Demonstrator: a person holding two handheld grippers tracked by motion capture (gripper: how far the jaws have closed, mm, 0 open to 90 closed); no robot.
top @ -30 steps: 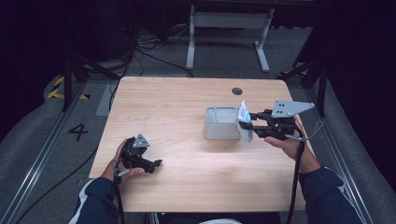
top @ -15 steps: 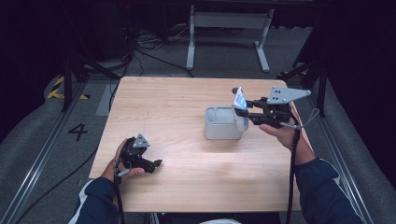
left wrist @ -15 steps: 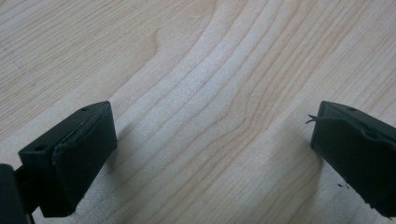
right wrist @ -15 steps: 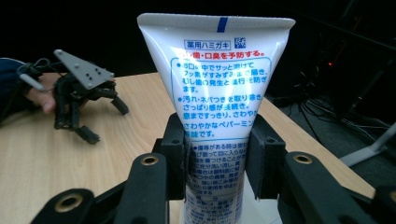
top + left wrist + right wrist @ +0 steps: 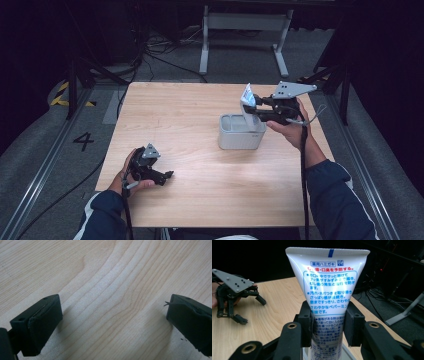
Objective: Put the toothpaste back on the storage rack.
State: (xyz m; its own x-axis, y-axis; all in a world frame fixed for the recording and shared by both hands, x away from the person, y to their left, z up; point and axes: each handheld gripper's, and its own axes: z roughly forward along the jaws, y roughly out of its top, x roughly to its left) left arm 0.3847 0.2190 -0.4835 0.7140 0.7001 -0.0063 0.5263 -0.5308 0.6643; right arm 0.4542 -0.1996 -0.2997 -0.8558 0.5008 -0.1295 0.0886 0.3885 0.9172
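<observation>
We see the bench (image 5: 200, 125) first: light wood, square-on to the high view, with dark floor and cables behind it. A number 4 (image 5: 83, 141) is marked on the floor to its left.

Next down in size is a grey box (image 5: 239, 135), open at the top, sitting right of the bench's middle.

Then our right hand-held gripper (image 5: 257, 111), up over the box's right rim, with its grey three-cornered plate on top. Its jaws are clamped on a white tube (image 5: 248, 97) of toothpaste. From the right gripper view the tube (image 5: 327, 285) stands upright with its flat crimped end on top; blue and red Japanese print faces the camera. The two pads pinch it at the lower body, one on each side. From the high view the tube's lower end is at or inside the box opening, and we can't tell whether it touches the box.

Our left hand-held gripper (image 5: 162, 176) sits low near the bench's front left corner, well apart from the box. In the left gripper view its jaws stand wide apart with bare wood grain (image 5: 112, 297) between them, gripping nothing. The same gripper (image 5: 249, 307) shows far off in the right gripper view, resting on the bench.
</observation>
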